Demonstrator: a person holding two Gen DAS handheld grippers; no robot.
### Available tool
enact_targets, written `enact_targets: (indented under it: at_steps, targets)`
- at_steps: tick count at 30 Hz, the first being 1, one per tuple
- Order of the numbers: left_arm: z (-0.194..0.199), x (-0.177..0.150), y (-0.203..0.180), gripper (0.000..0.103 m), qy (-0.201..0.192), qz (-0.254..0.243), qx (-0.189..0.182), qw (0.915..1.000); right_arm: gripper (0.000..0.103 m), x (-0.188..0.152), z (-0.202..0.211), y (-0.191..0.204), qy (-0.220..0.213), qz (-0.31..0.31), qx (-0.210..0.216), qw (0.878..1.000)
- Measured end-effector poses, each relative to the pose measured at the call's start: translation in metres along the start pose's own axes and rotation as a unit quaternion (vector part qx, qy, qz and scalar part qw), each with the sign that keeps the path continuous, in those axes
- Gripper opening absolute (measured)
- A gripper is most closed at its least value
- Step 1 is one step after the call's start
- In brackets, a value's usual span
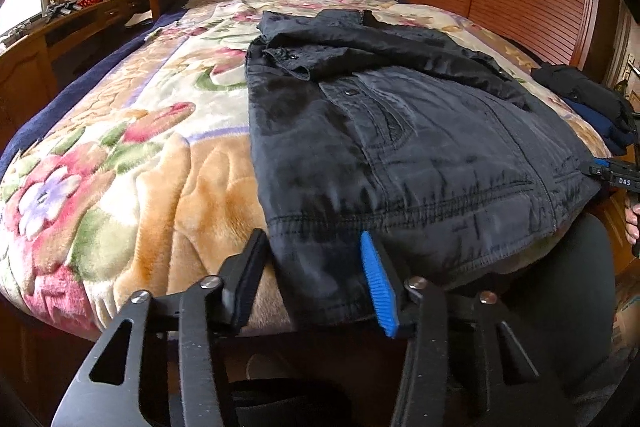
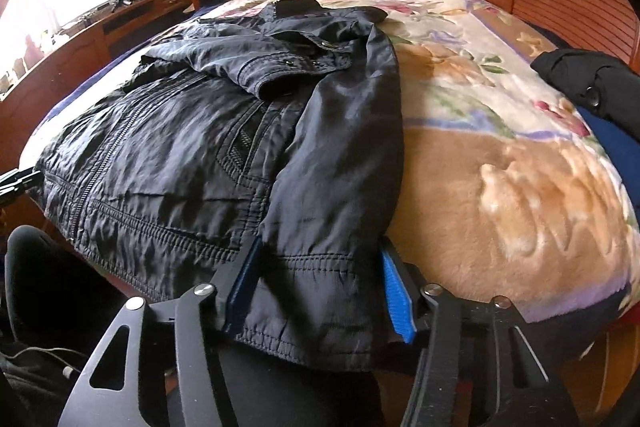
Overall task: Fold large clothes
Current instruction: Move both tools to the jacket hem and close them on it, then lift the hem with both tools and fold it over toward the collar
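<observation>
Black jacket [image 1: 400, 131] hem between spread fingers of left gripper [image 1: 316, 279] and right gripper [image 2: 320, 291]; both released.

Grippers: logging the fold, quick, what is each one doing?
Left gripper: open, jaws straddling the jacket hem corner.
Right gripper: open, jaws either side of the sleeve cuff.

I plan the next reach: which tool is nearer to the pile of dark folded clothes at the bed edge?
Right. The right tool is at the jacket hem beside the pile; the left tool is at the hem's far corner.
</observation>
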State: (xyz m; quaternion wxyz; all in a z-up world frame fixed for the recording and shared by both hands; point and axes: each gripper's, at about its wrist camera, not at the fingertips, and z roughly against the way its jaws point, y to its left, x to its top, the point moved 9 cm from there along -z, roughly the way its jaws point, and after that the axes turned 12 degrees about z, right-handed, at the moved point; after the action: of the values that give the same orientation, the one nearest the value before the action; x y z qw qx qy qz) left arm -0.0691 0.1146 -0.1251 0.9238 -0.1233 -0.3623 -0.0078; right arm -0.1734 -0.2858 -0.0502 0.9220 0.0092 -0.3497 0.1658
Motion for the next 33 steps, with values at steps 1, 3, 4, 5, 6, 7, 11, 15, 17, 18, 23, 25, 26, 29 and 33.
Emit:
enact_targets:
  at_steps: [1,3,4,5,6,7,11,15,17,18,23,25,26,29,33]
  targets:
    - [0.001,-0.001,0.0,0.039,0.0,0.002,0.0,1.0,0.046,0.0,0.001,0.001,-0.002,0.001,0.004,1.0]
    - [0.003,0.0,0.0,0.026,0.0,0.006,-0.002,1.0,0.034,0.0,0.002,0.006,-0.009,0.002,0.017,1.0]
    - [0.004,0.0,0.001,0.02,0.003,0.015,-0.007,0.9999,0.028,0.001,0.002,0.008,-0.012,0.002,0.024,1.0]
    - [0.005,0.001,0.001,0.017,0.002,0.021,-0.01,0.9997,0.024,0.001,0.004,0.008,-0.016,0.001,0.027,0.999]
    - [0.007,0.002,0.0,0.012,0.0,0.022,-0.012,0.9997,0.022,0.002,0.004,0.009,-0.019,0.001,0.029,0.999]
    - [0.011,0.003,-0.002,0.009,-0.006,0.016,-0.01,0.9998,0.018,0.003,0.006,0.01,-0.022,0.003,0.031,0.999]
    - [0.035,0.017,-0.015,0.006,-0.052,-0.005,-0.005,0.9986,0.014,0.014,0.017,0.013,-0.044,0.017,0.024,0.999]
    - [0.066,0.034,-0.029,0.006,-0.097,-0.014,-0.013,0.9951,0.012,0.031,0.043,0.013,-0.079,0.024,0.016,0.996]
    - [0.084,0.041,-0.035,0.006,-0.118,-0.018,-0.018,0.9927,0.012,0.038,0.057,0.015,-0.095,0.032,0.01,0.995]
    - [0.089,0.043,-0.036,0.006,-0.123,-0.019,-0.02,0.992,0.012,0.041,0.065,0.016,-0.102,0.037,0.008,0.994]
    - [0.129,0.054,-0.042,0.005,-0.163,-0.025,-0.033,0.9858,0.012,0.045,0.103,0.015,-0.135,0.045,0.005,0.99]
    - [0.143,0.058,-0.041,0.006,-0.174,-0.024,-0.039,0.9836,0.012,0.043,0.12,0.013,-0.146,0.044,0.004,0.988]
    - [0.152,0.06,-0.042,0.006,-0.182,-0.024,-0.043,0.9821,0.012,0.043,0.128,0.012,-0.152,0.043,0.005,0.987]
    - [0.163,0.068,-0.046,0.006,-0.188,-0.027,-0.059,0.98,0.012,0.043,0.151,0.01,-0.17,0.045,0.008,0.984]
    - [0.152,0.081,-0.037,0.006,-0.188,-0.03,-0.046,0.9806,0.012,0.041,0.162,0.004,-0.181,0.054,0.0,0.982]
